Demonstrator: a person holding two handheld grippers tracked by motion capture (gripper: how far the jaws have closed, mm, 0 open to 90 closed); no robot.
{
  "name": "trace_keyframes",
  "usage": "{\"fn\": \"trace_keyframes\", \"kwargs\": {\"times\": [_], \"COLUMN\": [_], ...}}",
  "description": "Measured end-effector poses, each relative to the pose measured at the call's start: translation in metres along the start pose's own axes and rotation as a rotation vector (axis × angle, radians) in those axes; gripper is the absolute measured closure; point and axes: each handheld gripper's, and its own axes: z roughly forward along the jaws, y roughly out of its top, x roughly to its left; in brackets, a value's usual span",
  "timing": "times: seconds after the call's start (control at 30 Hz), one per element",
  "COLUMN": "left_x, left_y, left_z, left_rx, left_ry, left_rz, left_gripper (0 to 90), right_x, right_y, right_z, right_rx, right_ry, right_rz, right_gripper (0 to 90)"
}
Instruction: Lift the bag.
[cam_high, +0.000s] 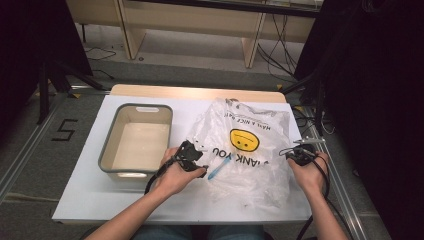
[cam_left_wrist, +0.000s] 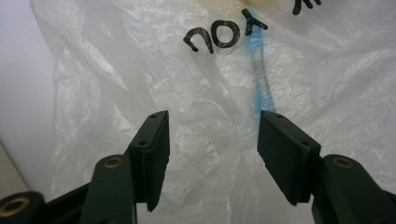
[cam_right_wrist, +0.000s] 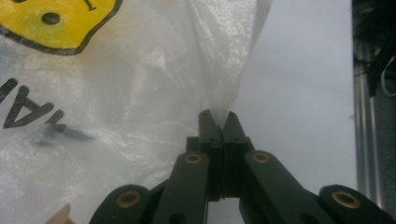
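Note:
A thin white plastic bag (cam_high: 250, 150) with a yellow smiley face and black "THANK YOU" lettering lies crumpled on the white table (cam_high: 85, 200). A blue pen-like thing (cam_high: 219, 167) shows through the film near the bag's left side; it also appears through the plastic (cam_left_wrist: 261, 88) in the left gripper view. My left gripper (cam_high: 199, 167) rests at the bag's left edge, its jaws open over the film (cam_left_wrist: 212, 140) with nothing pinched. My right gripper (cam_high: 300, 152) at the bag's right edge is shut on a fold of the bag (cam_right_wrist: 219, 70), which rises taut from its fingertips (cam_right_wrist: 208, 122).
A grey-rimmed, shallow white bin (cam_high: 107, 155) stands empty to the left of the bag. A wooden strip (cam_high: 195, 92) edges the table's far side. Metal rails (cam_high: 330, 165) and cables run along the right, with dark curtains beyond.

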Motion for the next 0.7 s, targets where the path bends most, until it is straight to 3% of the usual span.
{"fn": "trace_keyframes", "kwargs": {"times": [0.1, 0.33, 0.37, 0.5, 0.53, 0.57, 0.6, 0.63, 0.67, 0.7], "left_x": [0.0, 0.001, 0.0, -0.002, -0.003, -0.005, -0.005, -0.006, -0.006, -0.006], "left_y": [0.001, 0.0, -0.002, -0.004, -0.004, -0.005, -0.005, -0.005, -0.005, -0.007], "left_z": [-0.002, 0.0, 0.0, 0.0, -0.001, -0.005, -0.005, -0.008, -0.009, -0.013], "left_rx": [-0.005, 0.022, 0.049, 0.066, 0.063, 0.054, 0.054, 0.049, 0.051, 0.053], "left_ry": [0.002, 0.021, 0.019, 0.017, 0.014, 0.013, 0.013, 0.012, 0.01, 0.01], "left_rz": [0.003, 0.011, 0.013, 0.022, 0.025, 0.03, 0.03, 0.032, 0.035, 0.034], "left_gripper": [42.5, 40.3, 39.6, 39.1, 39.1, 38.7, 38.6, 38.3, 38.3, 37.7], "right_x": [-0.003, -0.009, -0.01, -0.008, -0.008, -0.004, -0.004, 0.002, 0.002, 0.009], "right_y": [0.007, 0.009, 0.009, 0.009, 0.009, 0.008, 0.008, 0.004, 0.004, -0.001], "right_z": [0.01, 0.024, 0.022, 0.003, 0.003, -0.013, -0.013, -0.028, -0.028, -0.04], "right_rx": [-0.014, -0.027, -0.038, -0.089, -0.089, -0.098, -0.098, -0.12, -0.12, -0.134], "right_ry": [-0.027, -0.026, -0.018, -0.024, -0.024, -0.01, -0.01, 0.027, 0.027, 0.054], "right_rz": [-0.029, -0.022, -0.003, 0.037, 0.037, 0.031, 0.031, 0.026, 0.026, 0.019], "right_gripper": [90.0, 88.8, 80.5, 62.1, 62.1, 55.6, 55.6, 52.7, 52.7, 50.4]}}
